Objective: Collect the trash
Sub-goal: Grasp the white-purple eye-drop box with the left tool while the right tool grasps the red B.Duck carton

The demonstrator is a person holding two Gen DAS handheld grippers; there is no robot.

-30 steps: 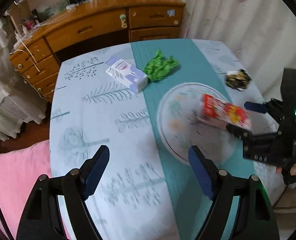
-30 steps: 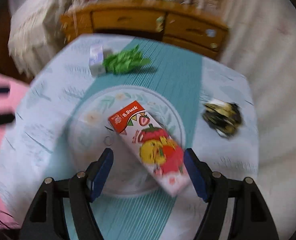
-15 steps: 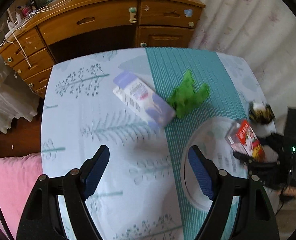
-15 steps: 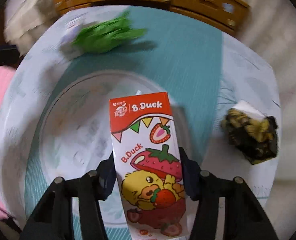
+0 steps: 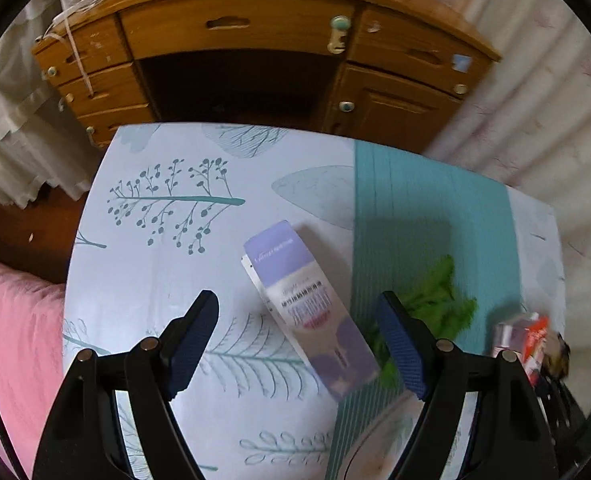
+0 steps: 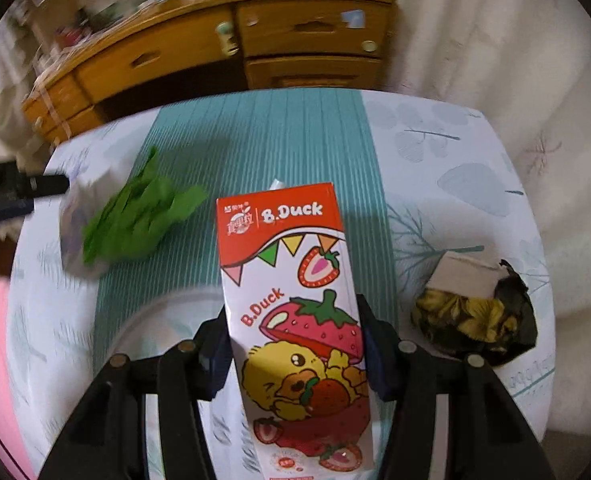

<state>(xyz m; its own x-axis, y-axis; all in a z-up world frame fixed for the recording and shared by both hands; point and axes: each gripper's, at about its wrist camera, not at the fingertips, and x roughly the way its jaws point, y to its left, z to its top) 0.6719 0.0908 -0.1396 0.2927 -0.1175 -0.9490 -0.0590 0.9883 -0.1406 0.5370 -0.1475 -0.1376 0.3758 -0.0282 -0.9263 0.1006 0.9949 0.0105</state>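
Note:
My right gripper [image 6: 293,328] is shut on a red and white strawberry drink carton [image 6: 291,264], pads pressed on its two long sides, lifted over the plate [image 6: 151,332]. The same carton [image 5: 531,332] shows blurred at the right edge of the left wrist view. My left gripper [image 5: 297,304] is open, its fingers either side of a purple and white carton [image 5: 283,264] that lies flat on the tablecloth, without touching it. Crumpled green paper [image 5: 435,300] lies beside that carton on the teal stripe. A crumpled black and yellow wrapper [image 6: 475,320] lies at the table's right.
The round table [image 5: 167,248] has a pale leaf-print cloth with a teal runner. A wooden desk [image 5: 255,32] with drawers stands behind it. A pink cushion [image 5: 11,340] lies at the left edge, and curtains [image 6: 495,60] hang at the right.
My right gripper closed on the strawberry carton and lifted it off the plate. My left gripper moved left and lower, from over the plate to over the purple carton, still open.

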